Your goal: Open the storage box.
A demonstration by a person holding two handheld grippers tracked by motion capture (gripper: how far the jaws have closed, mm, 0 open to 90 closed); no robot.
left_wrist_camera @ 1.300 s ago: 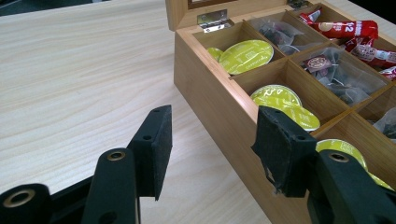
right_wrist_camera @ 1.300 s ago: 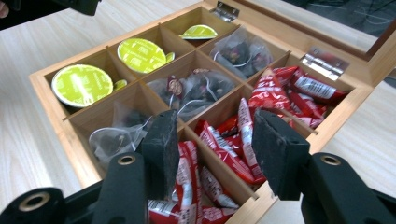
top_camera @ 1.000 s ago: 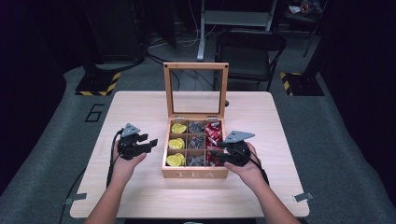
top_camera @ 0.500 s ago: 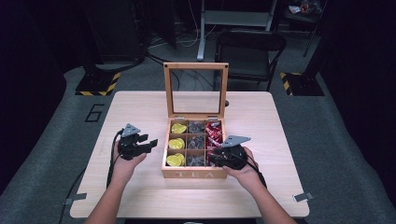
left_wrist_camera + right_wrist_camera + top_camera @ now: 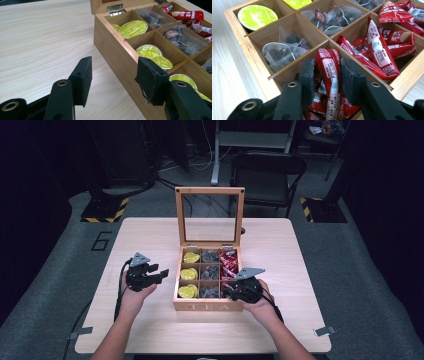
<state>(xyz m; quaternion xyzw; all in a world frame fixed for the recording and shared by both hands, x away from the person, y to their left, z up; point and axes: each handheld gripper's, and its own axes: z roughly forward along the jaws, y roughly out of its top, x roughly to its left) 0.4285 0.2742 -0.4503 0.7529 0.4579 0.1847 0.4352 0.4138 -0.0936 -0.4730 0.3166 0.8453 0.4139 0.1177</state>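
Right gripper (image 5: 325,80) pinches red packet (image 5: 330,72) in near right slot of box (image 5: 207,307). Box front reads "TEA". Other red packets (image 5: 397,37) show "+2". Left gripper (image 5: 112,80) spread wide, holds nothing, just beside box's left wall.

- i count one wooden tea box (image 5: 207,306), lid up, split into nine compartments — three rows of three.
- three compartments of yellow-green capsules (image 5: 190,257), three of clear tea bags (image 5: 210,256), three of red sachets (image 5: 229,260).
- two grippers: left gripper (image 5: 159,273), right gripper (image 5: 231,292).
- one table (image 5: 280,250).
- one chair (image 5: 267,167) behind it.
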